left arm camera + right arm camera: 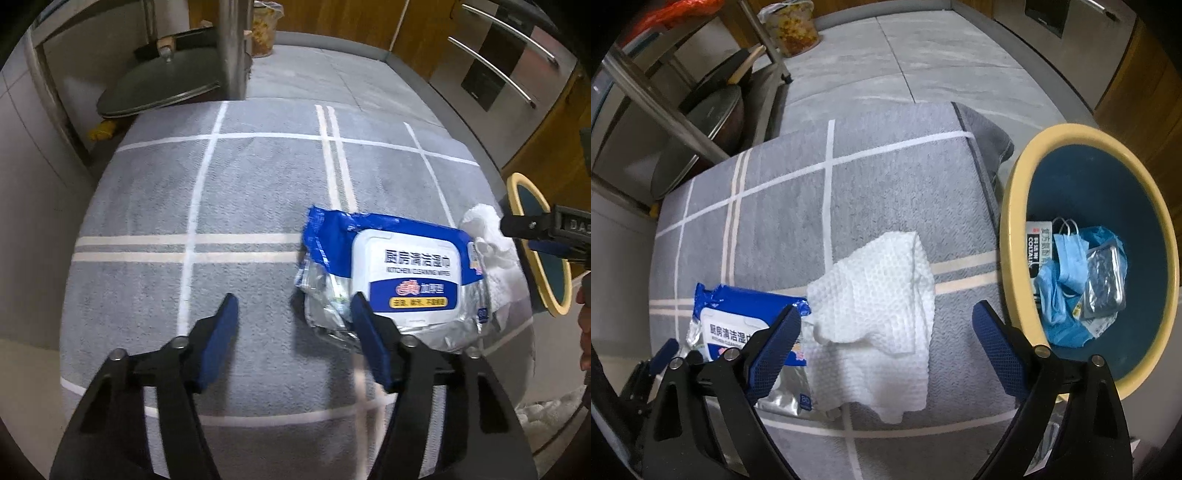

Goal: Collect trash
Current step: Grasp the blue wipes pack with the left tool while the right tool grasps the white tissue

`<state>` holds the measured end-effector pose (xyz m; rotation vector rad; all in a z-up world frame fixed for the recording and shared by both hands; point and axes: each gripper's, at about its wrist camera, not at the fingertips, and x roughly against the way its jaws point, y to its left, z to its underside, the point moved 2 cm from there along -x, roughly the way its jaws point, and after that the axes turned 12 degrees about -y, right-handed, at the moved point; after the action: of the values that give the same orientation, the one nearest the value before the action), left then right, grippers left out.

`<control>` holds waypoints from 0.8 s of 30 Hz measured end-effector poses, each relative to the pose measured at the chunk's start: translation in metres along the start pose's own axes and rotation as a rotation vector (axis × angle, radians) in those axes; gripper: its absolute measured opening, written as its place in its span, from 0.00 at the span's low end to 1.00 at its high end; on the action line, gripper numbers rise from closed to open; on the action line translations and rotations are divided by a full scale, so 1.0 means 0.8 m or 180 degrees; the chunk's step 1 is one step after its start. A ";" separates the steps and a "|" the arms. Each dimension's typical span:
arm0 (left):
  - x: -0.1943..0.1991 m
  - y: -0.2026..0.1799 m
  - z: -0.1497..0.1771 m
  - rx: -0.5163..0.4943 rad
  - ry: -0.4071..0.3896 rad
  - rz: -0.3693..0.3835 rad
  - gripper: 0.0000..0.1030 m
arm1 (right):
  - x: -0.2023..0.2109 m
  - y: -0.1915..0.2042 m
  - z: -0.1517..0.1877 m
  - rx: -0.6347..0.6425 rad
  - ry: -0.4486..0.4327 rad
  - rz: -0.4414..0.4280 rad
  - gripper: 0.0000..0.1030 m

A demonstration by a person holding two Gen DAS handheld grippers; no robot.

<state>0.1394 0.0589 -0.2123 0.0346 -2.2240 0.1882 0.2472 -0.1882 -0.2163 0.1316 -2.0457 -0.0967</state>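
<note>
**Two trash items left on the grey mat beside the bin**

Two pieces of trash are seen lying on a grey mat (871,177) crossed by white and beige stripes: a wet-wipe pack (391,280) and a white wipe (879,314). The pack is shown as crumpled blue and silver foil with a white flip lid printed in Chinese characters and the words "KITCHEN CLEANING WIPES". It is laid flat, lid upward, with its long axis running across the left wrist view and its torn blue end turned to the left of that view. The wipe is marked by an embossed dotted texture and is bunched into loose folds; one edge is draped over the end of the pack, so the two are touching.

The left gripper (293,310) is held low over the mat with its blue-padded fingers spread wide and nothing between them; the right-hand pad is seen just in front of the pack's lid. The right gripper (886,321) is likewise held wide apart and unloaded, with the wipe framed between its fingers.

A round bin (1019,206) with a cream rim and dark blue interior is placed just beside the mat's edge. Blue face masks (1067,258), a silver packet (1104,284) and a printed box are seen inside it.
</note>
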 end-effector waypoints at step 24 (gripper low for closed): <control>-0.019 0.012 0.012 0.0740 0.0242 0.0559 0.34 | -0.029 0.012 0.019 0.0338 0.0391 0.0073 0.30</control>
<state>0.1404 0.0661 -0.2310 -0.0409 -2.1189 0.5354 0.2442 -0.1755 -0.2426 0.1761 -1.9293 0.0336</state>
